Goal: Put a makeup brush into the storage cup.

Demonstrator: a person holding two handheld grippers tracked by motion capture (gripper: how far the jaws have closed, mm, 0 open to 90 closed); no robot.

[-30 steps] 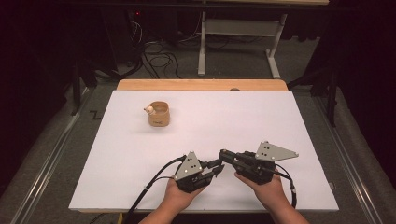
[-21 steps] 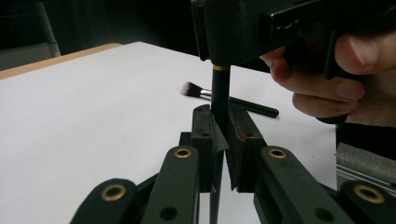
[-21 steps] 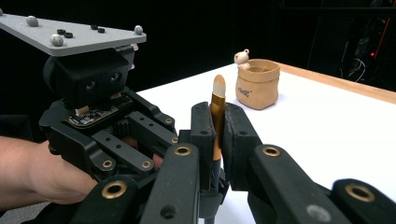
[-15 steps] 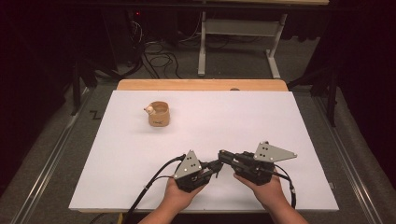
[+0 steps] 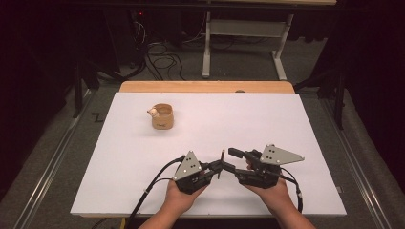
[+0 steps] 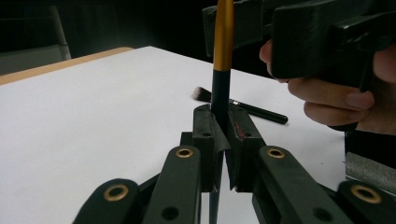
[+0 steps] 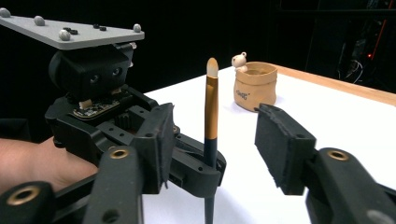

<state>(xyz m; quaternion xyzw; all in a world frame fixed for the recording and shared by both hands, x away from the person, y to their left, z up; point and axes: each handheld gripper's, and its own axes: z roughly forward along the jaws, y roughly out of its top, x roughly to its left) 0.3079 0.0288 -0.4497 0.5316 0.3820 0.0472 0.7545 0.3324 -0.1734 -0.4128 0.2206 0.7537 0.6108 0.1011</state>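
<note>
Brush (image 7: 211,105) stands upright, clenched low on its handle in my left claw (image 6: 219,133) above the white table (image 5: 286,124), my right claw (image 7: 210,140) just spreading off it, so a careless withdrawal could tip it.

Two makeup brushes — one slim brush (image 7: 211,109) with a gold ferrule and dark handle standing upright, and one black brush (image 6: 240,106) with a fluffy head lying flat on the table (image 5: 267,119); one tan pot (image 5: 162,117) shaped like a little sack, with one small pale bear figure (image 7: 239,60) on its rim; two tongs — the left tongs (image 5: 216,167) and the right tongs (image 5: 231,159); two hands; one table.
</note>
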